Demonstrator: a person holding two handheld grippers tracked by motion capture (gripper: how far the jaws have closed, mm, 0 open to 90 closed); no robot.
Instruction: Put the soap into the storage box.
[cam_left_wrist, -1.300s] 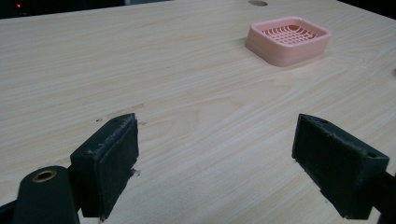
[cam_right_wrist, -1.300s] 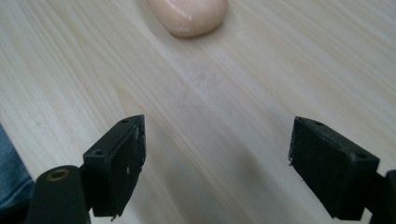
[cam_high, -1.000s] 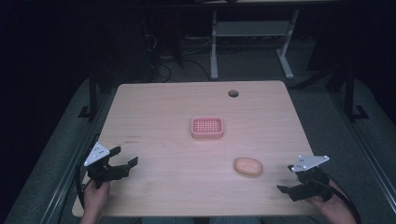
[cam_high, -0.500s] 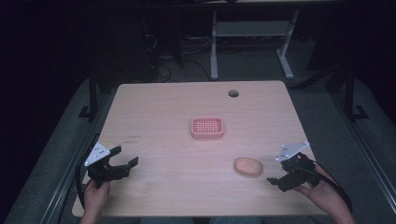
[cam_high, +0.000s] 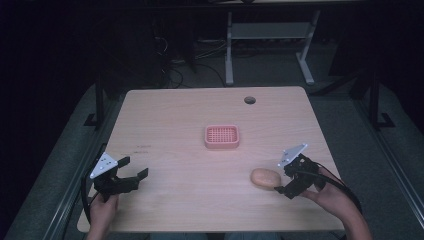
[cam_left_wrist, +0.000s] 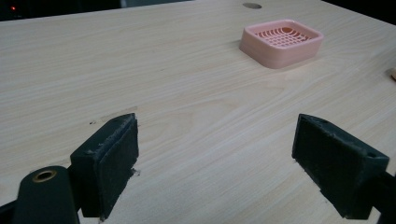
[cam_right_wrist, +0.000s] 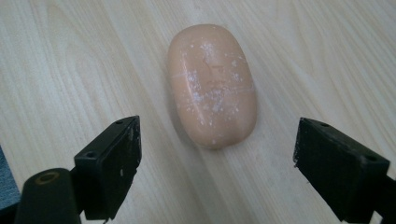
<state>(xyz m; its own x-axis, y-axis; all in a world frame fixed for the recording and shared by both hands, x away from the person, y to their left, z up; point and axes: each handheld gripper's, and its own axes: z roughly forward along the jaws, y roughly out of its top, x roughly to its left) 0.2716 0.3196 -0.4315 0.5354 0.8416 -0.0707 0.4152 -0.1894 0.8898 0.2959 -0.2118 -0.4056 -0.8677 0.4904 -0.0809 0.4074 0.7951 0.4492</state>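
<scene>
A peach bar of soap (cam_high: 265, 178) (cam_right_wrist: 212, 84) lies on the wooden table (cam_high: 170, 115) at the front right. My right gripper (cam_high: 283, 180) (cam_right_wrist: 215, 158) hovers just right of it. Its jaws have just been opening and now stand wide, one on each side of the soap's near end, with no pad touching. A pink slotted soap dish (cam_high: 222, 137) (cam_left_wrist: 281, 42) sits empty at the table's middle. My left gripper (cam_high: 136, 166) (cam_left_wrist: 215, 154) rests open near the front left corner, with only bare wood between its jaws.
A round cable hole (cam_high: 249, 100) (cam_left_wrist: 252, 5) sits near the table's far edge. Beyond the table stand the white legs of another desk (cam_high: 229, 50) and cables on a dark floor. Bare wood stretches between soap and dish.
My right gripper has moved left and slightly up, from the table's right edge to the soap. The left gripper, the soap and the dish have not moved.
</scene>
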